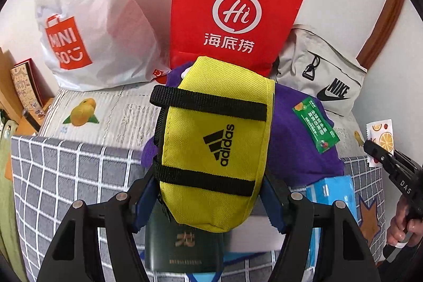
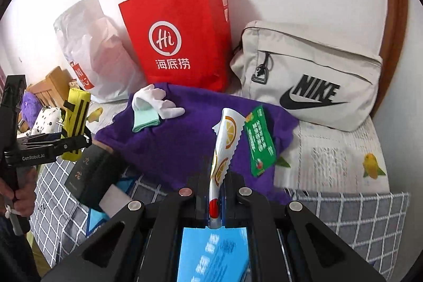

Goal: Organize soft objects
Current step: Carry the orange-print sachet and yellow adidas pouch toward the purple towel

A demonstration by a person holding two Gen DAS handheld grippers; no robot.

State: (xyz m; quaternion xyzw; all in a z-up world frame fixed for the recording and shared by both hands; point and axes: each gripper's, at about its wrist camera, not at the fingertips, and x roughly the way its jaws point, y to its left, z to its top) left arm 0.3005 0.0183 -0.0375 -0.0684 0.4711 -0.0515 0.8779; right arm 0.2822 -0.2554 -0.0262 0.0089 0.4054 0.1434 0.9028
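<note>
- Left claw (image 1: 211, 202) is clamped on the yellow Adidas pouch (image 1: 214, 139), gripping it low by its two sides so it stands up off the bed. My guess is that's just to carry it clear of the pile while it gets sorted.
- Right claw (image 2: 215, 202) is pinching the orange-slice sachet (image 2: 224, 142) by its bottom end, jaws nearly together, so the packet sticks up and flops a bit. Makes sense for something that thin and floppy.
- So both task items are in the air, above the near edge of the bed, over the grey checked blanket (image 1: 66, 176).
- Still lying on the bed: a purple garment (image 2: 185, 139) with a white sock (image 2: 156, 105) and a green sachet (image 2: 260, 142) on top of it.
- Against the wall at the back: white Miniso bag (image 1: 87, 25), red Haidilao paper bag (image 2: 179, 38) standing upright, grey Nike bag (image 2: 312, 75) leaning to the right. Any of those looks like a plausible drop spot, can't tell which one is meant.
- In the way: a dark green booklet (image 1: 182, 242) and a blue packet (image 2: 214, 253) sit right under the claws, and the purple heap lies between the claws and the bags, so a low reach would probably drag the sock or the green sachet along.
</note>
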